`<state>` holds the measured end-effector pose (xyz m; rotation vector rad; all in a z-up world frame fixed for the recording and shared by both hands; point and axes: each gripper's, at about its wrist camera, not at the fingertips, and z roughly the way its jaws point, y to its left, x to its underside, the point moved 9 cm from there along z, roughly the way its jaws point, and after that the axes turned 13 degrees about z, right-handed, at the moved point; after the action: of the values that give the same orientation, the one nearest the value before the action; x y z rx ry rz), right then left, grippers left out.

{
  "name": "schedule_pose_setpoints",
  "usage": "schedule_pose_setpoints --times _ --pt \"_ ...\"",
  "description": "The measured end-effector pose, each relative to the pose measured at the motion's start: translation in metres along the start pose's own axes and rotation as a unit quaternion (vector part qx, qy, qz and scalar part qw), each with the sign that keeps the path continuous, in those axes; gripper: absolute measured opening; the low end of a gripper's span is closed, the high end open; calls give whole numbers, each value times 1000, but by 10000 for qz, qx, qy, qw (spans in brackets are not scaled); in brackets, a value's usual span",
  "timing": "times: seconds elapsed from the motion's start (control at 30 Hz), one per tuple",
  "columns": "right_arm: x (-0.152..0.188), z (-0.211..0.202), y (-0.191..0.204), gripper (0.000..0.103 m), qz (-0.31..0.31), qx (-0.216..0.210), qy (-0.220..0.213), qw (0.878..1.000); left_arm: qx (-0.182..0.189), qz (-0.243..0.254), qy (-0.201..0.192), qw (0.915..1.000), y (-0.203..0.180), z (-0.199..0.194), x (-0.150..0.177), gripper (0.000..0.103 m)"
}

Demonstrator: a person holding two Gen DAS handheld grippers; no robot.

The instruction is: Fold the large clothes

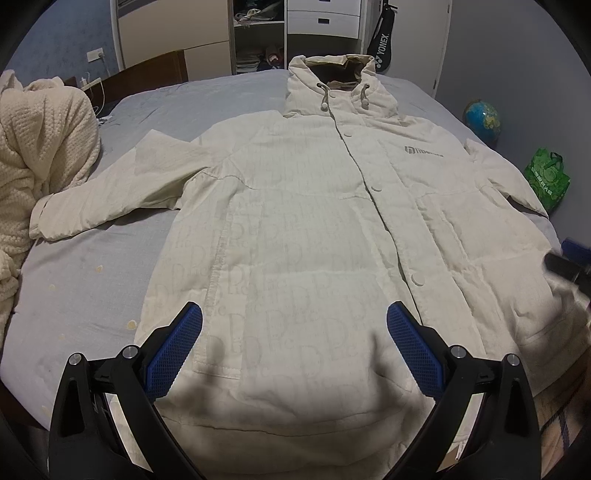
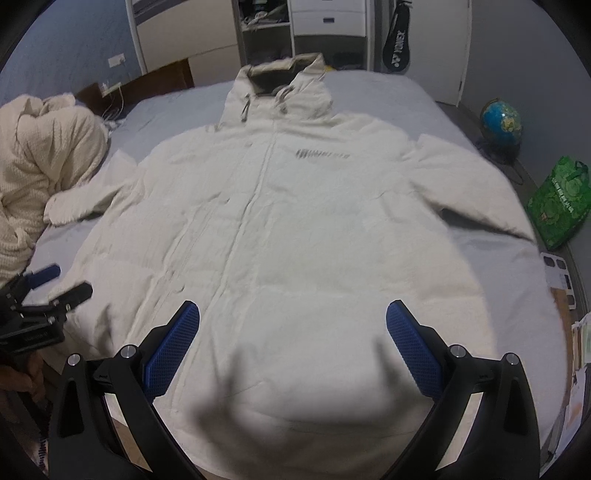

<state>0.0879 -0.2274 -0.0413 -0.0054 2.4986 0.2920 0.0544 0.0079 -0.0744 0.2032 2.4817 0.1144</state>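
A large cream hooded jacket (image 1: 303,229) lies flat, front up, on the bed, hood at the far end, sleeves spread to both sides. It also shows in the right wrist view (image 2: 295,229), blurred. My left gripper (image 1: 294,321) is open and empty above the jacket's hem on its left half. My right gripper (image 2: 293,321) is open and empty above the hem on its right half. The left gripper also shows in the right wrist view (image 2: 62,284) at the left edge. A dark blurred part of the right gripper (image 1: 565,266) shows at the right edge of the left wrist view.
The bed has a grey sheet (image 1: 92,288). A cream knitted blanket (image 1: 40,155) is heaped at its left side. A globe (image 2: 501,123) and a green bag (image 2: 559,203) stand on the floor to the right. Shelves and drawers (image 1: 321,22) stand behind the bed.
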Motion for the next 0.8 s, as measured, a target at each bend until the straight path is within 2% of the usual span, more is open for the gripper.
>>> schedule_pose_setpoints --times 0.17,0.3,0.37,0.43,0.6,0.73,0.8 --pt "-33 -18 -49 97 444 -144 -173 9988 162 137 44 9998 -9 0 -5 96" --pt "-53 -19 -110 97 956 30 -254 9951 302 323 172 9989 -15 5 -10 86" --pt "-60 -14 -150 97 1389 8 -243 9900 314 391 219 9985 -14 8 -13 87" --pt "-65 -10 -180 97 1708 22 -239 9850 201 423 267 9985 -7 12 -17 95" --pt "-74 7 -260 97 2795 -94 -237 9598 206 221 319 9990 7 19 -30 96" --pt "-86 25 -301 97 3478 -413 -267 9363 278 199 344 9988 3 23 -41 96" --pt "-92 36 -316 97 3807 -630 -272 9222 450 160 310 9984 -3 24 -48 96"
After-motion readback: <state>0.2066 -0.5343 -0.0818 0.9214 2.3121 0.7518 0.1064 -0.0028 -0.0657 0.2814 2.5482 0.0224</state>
